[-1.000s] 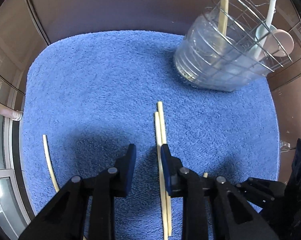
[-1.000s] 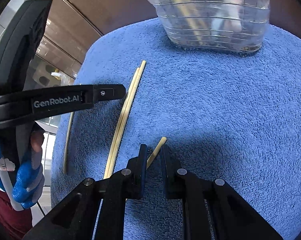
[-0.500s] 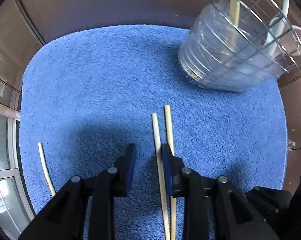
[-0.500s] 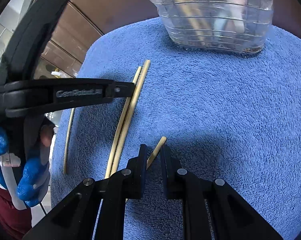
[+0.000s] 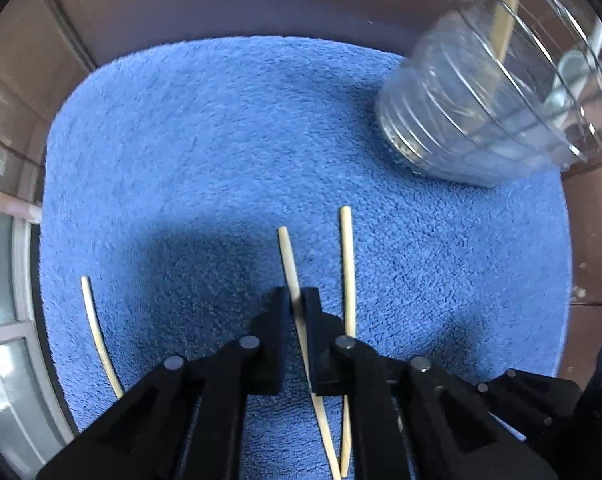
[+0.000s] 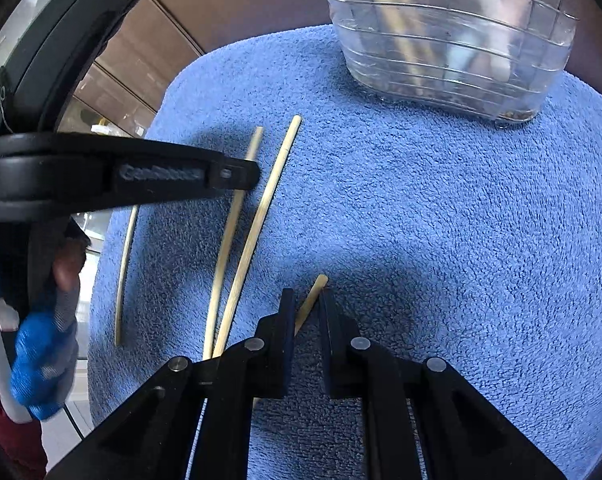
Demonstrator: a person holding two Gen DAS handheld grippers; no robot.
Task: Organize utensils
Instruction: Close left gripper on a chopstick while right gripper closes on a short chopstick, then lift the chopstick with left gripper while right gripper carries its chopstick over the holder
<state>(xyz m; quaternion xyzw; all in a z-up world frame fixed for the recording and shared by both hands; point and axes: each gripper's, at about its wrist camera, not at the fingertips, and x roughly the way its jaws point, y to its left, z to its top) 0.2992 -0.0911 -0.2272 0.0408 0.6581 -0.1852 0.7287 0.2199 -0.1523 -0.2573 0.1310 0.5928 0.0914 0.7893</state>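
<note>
A pale wooden chopstick [image 5: 289,264], frame centre, is pinched by the left hand-held gripper [image 5: 296,300]; the right hand-held gripper [image 6: 304,302] clamps another chopstick [image 6: 312,296].

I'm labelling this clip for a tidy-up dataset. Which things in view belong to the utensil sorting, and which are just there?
Part of the job:
- chopstick pinched in left gripper
- chopstick between right gripper fingers
- two loose chopsticks
- utensil basket with chopsticks, spoons

Just there:
- blue towel
- brown table
</note>
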